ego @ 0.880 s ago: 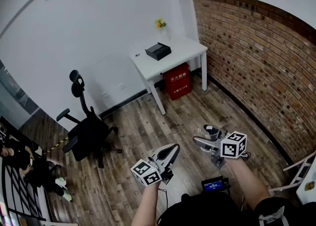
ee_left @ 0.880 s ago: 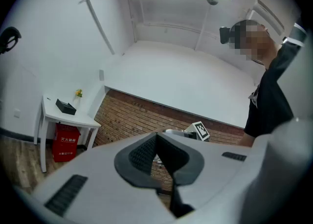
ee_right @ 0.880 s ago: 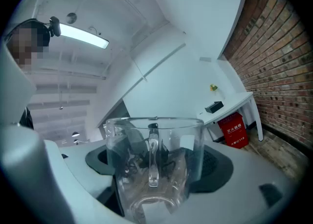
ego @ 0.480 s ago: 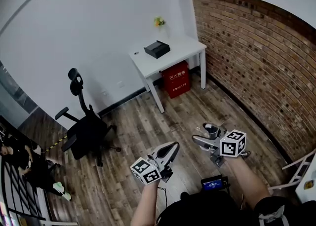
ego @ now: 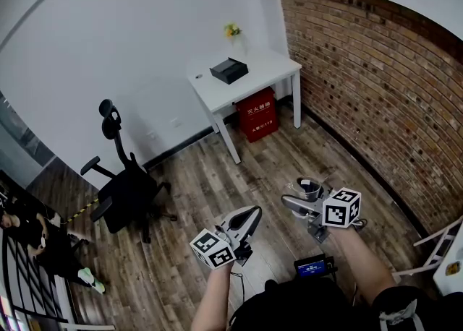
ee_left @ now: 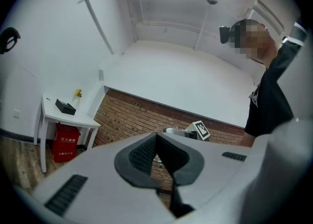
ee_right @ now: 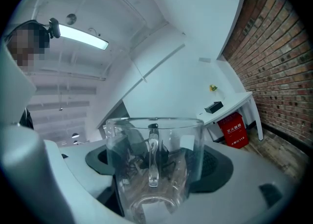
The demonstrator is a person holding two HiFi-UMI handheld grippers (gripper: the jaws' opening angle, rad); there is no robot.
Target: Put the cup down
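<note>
A clear glass cup point(ee_right: 154, 145) with a handle sits between the two jaws of my right gripper point(ee_right: 159, 162), whose pads press its sides; the jaws stand wide apart around it. In the head view the cup point(ego: 311, 188) is held in the air above the wooden floor, in the right gripper point(ego: 298, 194), at lower right. My left gripper point(ego: 255, 214) hangs beside it at lower middle, shut, with nothing held. Seen from the left gripper view, the left gripper point(ee_left: 156, 139) has its jaws meeting, and the cup point(ee_left: 172, 131) shows just beyond them.
A white table point(ego: 246, 80) stands against the far wall with a black box point(ego: 228, 70) and yellow flowers point(ego: 231, 31) on it, and a red box point(ego: 258, 114) beneath. A black office chair point(ego: 126, 192) is at the left. The brick wall point(ego: 376, 91) runs along the right.
Both grippers and the cup stay almost where they were; only the view has shifted slightly.
</note>
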